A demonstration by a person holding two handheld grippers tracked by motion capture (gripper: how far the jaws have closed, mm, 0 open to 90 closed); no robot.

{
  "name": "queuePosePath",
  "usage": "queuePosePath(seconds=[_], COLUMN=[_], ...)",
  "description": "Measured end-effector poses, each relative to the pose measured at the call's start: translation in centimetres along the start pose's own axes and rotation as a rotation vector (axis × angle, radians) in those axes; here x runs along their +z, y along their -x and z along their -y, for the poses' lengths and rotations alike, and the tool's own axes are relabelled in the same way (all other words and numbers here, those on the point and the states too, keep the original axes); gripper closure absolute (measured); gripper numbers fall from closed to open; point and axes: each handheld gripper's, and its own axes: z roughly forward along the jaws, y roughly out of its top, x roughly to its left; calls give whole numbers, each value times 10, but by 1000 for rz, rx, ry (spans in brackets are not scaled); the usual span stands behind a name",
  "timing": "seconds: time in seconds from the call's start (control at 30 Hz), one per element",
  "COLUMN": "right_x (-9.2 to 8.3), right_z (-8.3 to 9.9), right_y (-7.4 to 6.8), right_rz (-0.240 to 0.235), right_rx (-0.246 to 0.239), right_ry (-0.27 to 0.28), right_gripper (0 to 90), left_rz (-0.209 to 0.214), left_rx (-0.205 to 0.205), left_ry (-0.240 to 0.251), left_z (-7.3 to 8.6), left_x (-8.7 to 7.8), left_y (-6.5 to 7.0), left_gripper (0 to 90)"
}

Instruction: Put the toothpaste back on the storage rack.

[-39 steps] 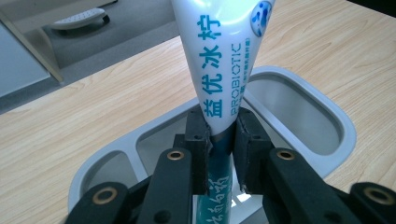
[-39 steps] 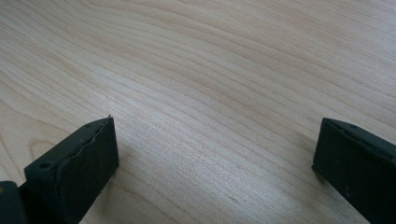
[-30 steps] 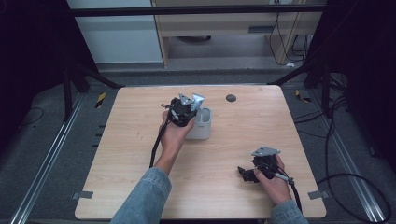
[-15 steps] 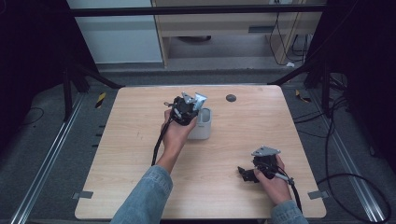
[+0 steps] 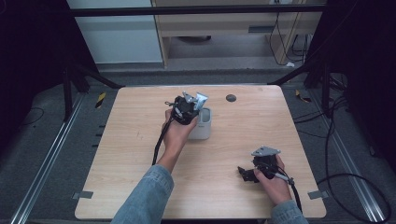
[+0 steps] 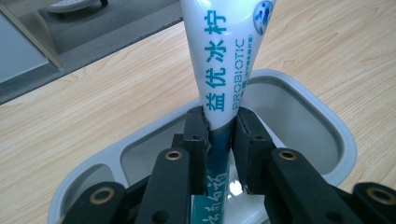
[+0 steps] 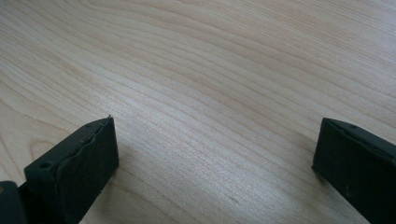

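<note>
While left tongs (image 6: 219,135) clamp toothpaste tube (image 6: 223,60) over holder (image 6: 327,121) | right tongs (image 7: 215,154) apart

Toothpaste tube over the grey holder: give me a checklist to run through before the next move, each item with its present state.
1. Left gripper clamped on the toothpaste tube: ok, both pads press its narrow part.
2. Tube upright: ok, close to vertical in the left gripper view.
3. Tube above an opening of the grey holder: ok, its lower end points into a compartment.
4. Tube's lower end resting on the holder's floor: cannot tell, hidden behind the jaws.
5. Right gripper free to help: ok, jaws wide apart above the bare table.
6. Holder steady on the table: cannot tell, nothing holds it.
</note>
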Motion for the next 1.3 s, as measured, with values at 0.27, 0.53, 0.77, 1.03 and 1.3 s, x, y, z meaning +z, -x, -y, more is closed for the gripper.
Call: queuePosePath(seconds=[0.27, 0.53, 0.77, 1.03, 1.3], right_x=[0, 0, 0, 0, 0], right_z=[0, 0, 0, 0, 0], right_y=[0, 0, 0, 0, 0], right_rz=[0, 0, 1, 1, 0], right_rx=[0, 0, 1, -1, -1], right_ry=[0, 0, -2, 0, 0], right_gripper=[4, 4, 4, 4, 4], left_rz=[2, -1, -7, -18, -10], left_rx=[-6, -4, 10, 26, 40], left_ry=[-4, 5, 10, 22, 40], left_z=[0, 0, -1, 0, -1], left_x=[0, -2, -5, -11, -22], left_y=[0, 0, 1, 3, 5], left_gripper=[748, 729, 701, 644, 575])
